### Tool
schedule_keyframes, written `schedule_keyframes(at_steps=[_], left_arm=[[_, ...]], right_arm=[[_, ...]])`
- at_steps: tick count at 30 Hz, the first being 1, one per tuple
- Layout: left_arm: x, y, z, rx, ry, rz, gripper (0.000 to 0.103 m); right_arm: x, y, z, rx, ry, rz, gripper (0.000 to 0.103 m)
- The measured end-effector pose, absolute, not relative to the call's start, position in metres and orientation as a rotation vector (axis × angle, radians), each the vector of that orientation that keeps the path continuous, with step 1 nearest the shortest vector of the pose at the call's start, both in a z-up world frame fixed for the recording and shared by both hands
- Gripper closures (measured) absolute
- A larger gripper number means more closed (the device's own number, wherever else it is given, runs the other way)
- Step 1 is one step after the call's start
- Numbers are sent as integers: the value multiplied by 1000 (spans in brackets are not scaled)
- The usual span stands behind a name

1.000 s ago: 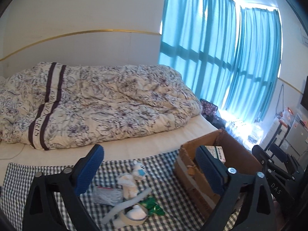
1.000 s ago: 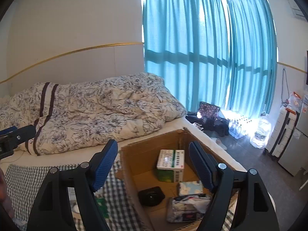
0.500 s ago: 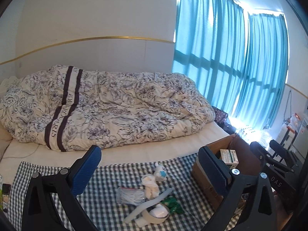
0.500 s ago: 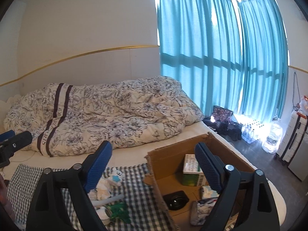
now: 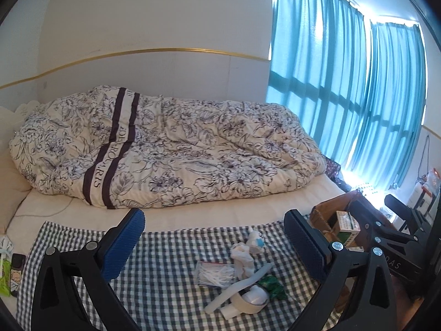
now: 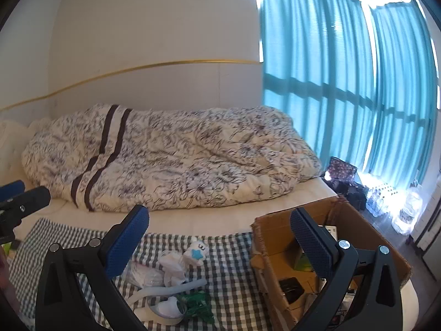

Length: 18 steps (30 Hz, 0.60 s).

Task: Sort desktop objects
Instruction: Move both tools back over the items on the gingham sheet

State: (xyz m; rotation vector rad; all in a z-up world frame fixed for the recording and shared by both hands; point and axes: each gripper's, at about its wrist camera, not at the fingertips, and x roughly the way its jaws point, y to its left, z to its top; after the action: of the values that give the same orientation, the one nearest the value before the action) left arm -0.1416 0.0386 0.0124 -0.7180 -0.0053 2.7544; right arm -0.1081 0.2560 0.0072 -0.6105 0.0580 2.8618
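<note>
A small heap lies on the checked cloth (image 5: 165, 270): a white plush with a blue star (image 6: 196, 251), a crumpled white cloth (image 5: 242, 256), a clear bag of white sticks (image 5: 213, 273), a tape roll (image 5: 252, 300), a pale blue strip (image 6: 171, 289) and a green wrapper (image 5: 271, 284). To its right stands an open cardboard box (image 6: 275, 229) holding a green-and-white carton (image 5: 346, 227) and a dark item (image 6: 290, 289). My left gripper (image 5: 213, 241) hangs open above the heap. My right gripper (image 6: 220, 238) is open too, between heap and box. Neither holds anything.
A floral duvet (image 5: 165, 149) fills the bed behind the cloth. Teal curtains (image 6: 344, 88) hang at the right, with water bottles (image 6: 386, 193) and bags (image 6: 341, 173) on the floor below. A phone and green packet (image 5: 11, 273) lie at the cloth's left edge.
Both grippers have swung left, away from the box and toward the heap on the checked cloth. Their jaws stayed open and nothing was picked up.
</note>
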Motion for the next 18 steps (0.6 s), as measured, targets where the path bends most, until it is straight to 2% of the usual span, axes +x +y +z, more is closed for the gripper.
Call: schedule_keyframes(at_steps=[10, 18], left_arm=[[-146, 26, -2, -766, -40, 2766, 0], [-147, 16, -18, -825, -58, 2780, 0]], right_arm=[[-130, 256, -28, -863, 142, 2919, 0], [-142, 238, -49, -1016, 27, 2930, 0]])
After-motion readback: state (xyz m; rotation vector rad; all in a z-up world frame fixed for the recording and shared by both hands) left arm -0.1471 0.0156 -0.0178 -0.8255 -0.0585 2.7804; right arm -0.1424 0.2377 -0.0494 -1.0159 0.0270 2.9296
